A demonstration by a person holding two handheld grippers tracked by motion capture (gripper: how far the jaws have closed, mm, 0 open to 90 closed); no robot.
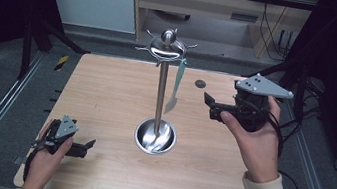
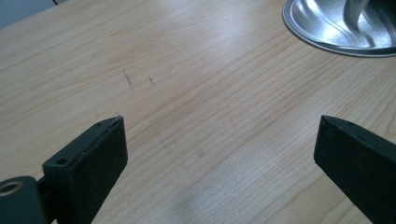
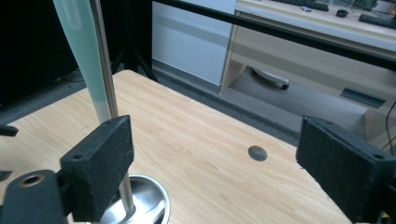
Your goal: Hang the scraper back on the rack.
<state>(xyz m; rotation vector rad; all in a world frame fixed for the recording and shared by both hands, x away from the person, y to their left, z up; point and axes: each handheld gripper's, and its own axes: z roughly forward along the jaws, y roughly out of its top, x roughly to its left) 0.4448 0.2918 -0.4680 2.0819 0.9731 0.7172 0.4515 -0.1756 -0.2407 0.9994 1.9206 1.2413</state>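
A shiny metal rack stands mid-table: a thin pole (image 1: 160, 93) rises from a round dish base (image 1: 155, 136) to a hooked crown (image 1: 167, 46). A pale green utensil (image 1: 176, 88) hangs from one hook, just right of the pole. My right gripper (image 1: 209, 105) is held in the air to the right of the utensil, pointing left at it, open and empty. In the right gripper view the jaws (image 3: 215, 126) stand wide, with the utensil (image 3: 84, 46) and pole (image 3: 106, 79) beyond the left jaw. My left gripper (image 1: 88, 148) rests at the table's front left, open and empty (image 2: 222, 126).
The wooden table (image 1: 106, 90) has a small dark round hole (image 1: 200, 83) at the back right, also in the right gripper view (image 3: 257, 153). The dish base (image 2: 327, 32) lies ahead and to the right of the left jaws. Black frame bars and a desk stand behind the table.
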